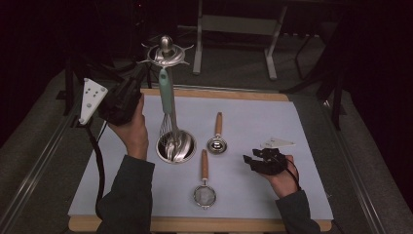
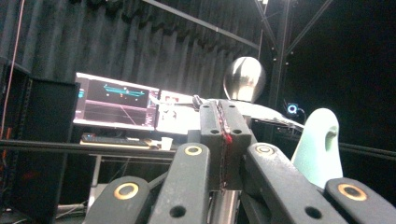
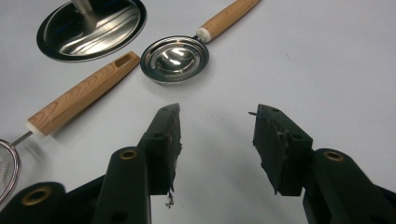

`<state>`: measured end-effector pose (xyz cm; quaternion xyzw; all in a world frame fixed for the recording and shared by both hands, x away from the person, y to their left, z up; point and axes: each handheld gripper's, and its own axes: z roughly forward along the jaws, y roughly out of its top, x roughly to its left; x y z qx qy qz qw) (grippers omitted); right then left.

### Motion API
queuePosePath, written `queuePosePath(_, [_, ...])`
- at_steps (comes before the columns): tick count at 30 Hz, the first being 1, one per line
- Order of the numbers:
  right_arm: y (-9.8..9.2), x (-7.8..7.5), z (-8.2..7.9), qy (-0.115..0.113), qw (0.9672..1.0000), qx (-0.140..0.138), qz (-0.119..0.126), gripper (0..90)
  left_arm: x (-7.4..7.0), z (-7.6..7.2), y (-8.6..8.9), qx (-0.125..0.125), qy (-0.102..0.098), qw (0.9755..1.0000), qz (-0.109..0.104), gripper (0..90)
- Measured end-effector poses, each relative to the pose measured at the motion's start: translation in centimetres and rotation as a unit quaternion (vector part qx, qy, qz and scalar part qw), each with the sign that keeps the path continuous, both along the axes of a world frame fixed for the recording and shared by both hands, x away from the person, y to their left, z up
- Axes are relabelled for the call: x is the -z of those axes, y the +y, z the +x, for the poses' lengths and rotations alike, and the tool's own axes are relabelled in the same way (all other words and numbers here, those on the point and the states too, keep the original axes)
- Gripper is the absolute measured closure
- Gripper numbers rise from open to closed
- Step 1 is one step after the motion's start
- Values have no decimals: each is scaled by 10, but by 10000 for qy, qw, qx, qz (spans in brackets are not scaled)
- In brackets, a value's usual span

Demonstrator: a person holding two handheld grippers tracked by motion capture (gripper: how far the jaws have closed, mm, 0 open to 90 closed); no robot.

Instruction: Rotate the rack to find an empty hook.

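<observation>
**A:** What's on the left?

**B:** The left gripper (image 2: 223, 116), lifted off the table and aimed at the top of the stand (image 1: 189, 146). Its jaws are pressed together. The view along them is cramped, but I can make out nothing pinched between them.

**A:** Why is it so high?

**B:** My guess is it's because of the hooks. The stand's ring of arms sits under a steel knob, and a whisk (image 1: 166, 95) hangs there by its mint handle, with its wires down near the round base. This looks like the job of hanging utensils, so a hand working the hooks would have to be at that height.

**A:** And further right?

**B:** There are two wood-handled pieces flat on the mat (image 1: 302, 126), both apart from the stand. The strainer (image 1: 204, 194) is nearer the person. The scoop (image 1: 216, 145) is just beyond it, bowl toward the person and handle pointing away. Both lie clear of each other, easy to pick up singly.

**A:** What about the right gripper (image 1: 251, 157)?

**B:** It is low over the mat, right of the scoop. Its jaws are spread wide with nothing in them, and they face the scoop and the strainer's handle. It seems placed to fetch one of them.

**A:** And the setting?

**B:** A pale mat covers a wooden tabletop (image 1: 195, 225). Black curtain (image 2: 140, 42) hangs around the room, and lit monitors (image 2: 116, 102) glow on a desk behind.
</observation>
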<state>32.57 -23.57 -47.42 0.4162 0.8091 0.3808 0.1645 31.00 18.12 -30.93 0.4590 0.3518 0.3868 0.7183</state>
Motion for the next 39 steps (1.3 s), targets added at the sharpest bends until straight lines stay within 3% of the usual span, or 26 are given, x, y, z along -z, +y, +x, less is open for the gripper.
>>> queuePosePath(10, [-1, 0, 0, -6, 10000, 14, 14, 511, -3, 8, 4, -189, 78, 9998, 79, 899])
queuePosePath(39, [-4, 0, 1, 11, 10000, 45, 30, 510, -8, 27, 7, -303, 327, 9989, 139, 899])
